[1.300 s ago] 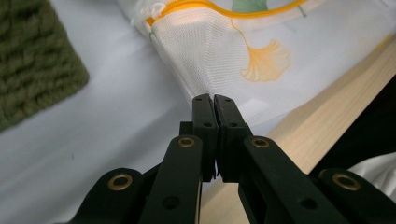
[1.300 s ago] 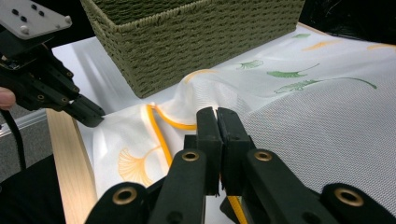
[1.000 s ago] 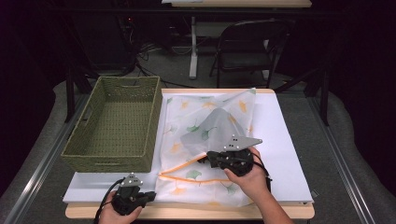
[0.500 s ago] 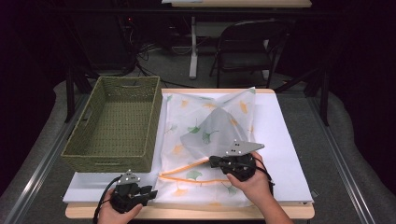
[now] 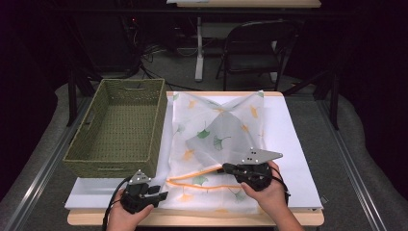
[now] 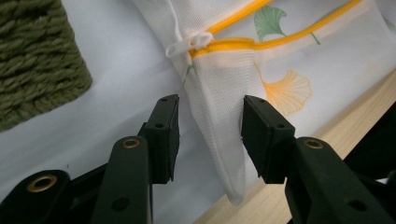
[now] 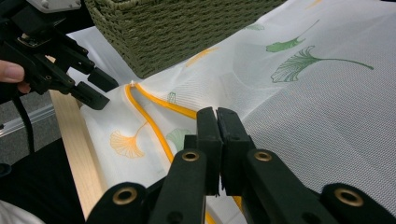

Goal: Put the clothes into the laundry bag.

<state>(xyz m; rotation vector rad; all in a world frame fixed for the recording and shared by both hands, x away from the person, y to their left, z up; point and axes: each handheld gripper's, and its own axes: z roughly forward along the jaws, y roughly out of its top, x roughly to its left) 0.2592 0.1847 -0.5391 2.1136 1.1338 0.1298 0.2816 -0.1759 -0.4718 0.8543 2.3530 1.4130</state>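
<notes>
Bag (image 5: 216,144) found flat along table's (image 5: 296,144) front edge, beside basket (image 5: 118,127). Right gripper (image 5: 225,168) pinched upper zip edge; left gripper (image 6: 208,126) spread astride front-left corner. Advised: clamp corner below zip pull (image 6: 189,43), keeping opening taut.

- Mesh bag (image 5: 219,139): thin, see-through white netting cloth with printed leaves, edged by a smooth orange zip (image 6: 243,44).
- Basket (image 5: 118,126), far left: coarse woven olive cord, rough.
- Left gripper (image 6: 210,135): matt black plastic jaws with brass-looking rivets.
- Table (image 5: 192,220): pale wood edge, matt white top.
</notes>
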